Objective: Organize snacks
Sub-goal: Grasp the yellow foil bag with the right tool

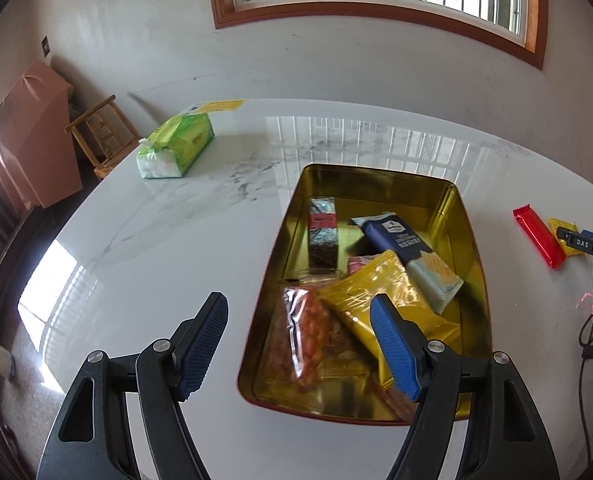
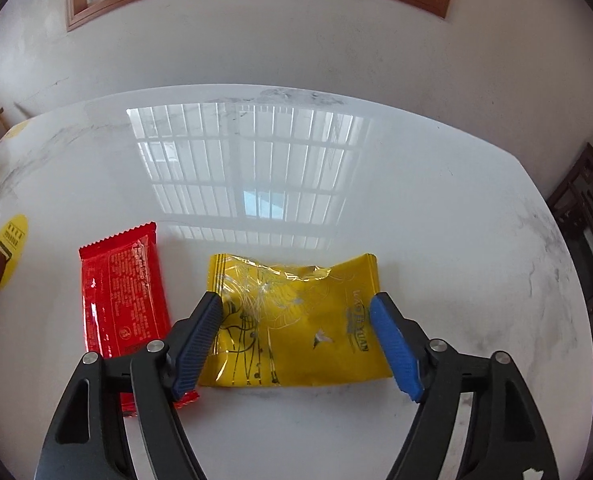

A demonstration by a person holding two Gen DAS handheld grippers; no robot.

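Left wrist view: the left gripper (image 1: 298, 346) hangs open and empty over the near edge of the gold tin (image 1: 470, 232), already holding several snacks. Right wrist view: the right gripper (image 2: 296, 344) stands open astride the yellow packet (image 2: 296, 320), lying flat on the table (image 2: 456, 220), apparently lined up to grasp it; the red bar (image 2: 122, 300) waits just beside.

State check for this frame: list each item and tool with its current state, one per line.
gold tin: lid off, several snack packs inside
red snack pack: flat on table, outside tin
yellow snack pack: crumpled, on table, between right tool's fingers, not gripped
tissue pack: opened
left tool: open, empty
right tool: open
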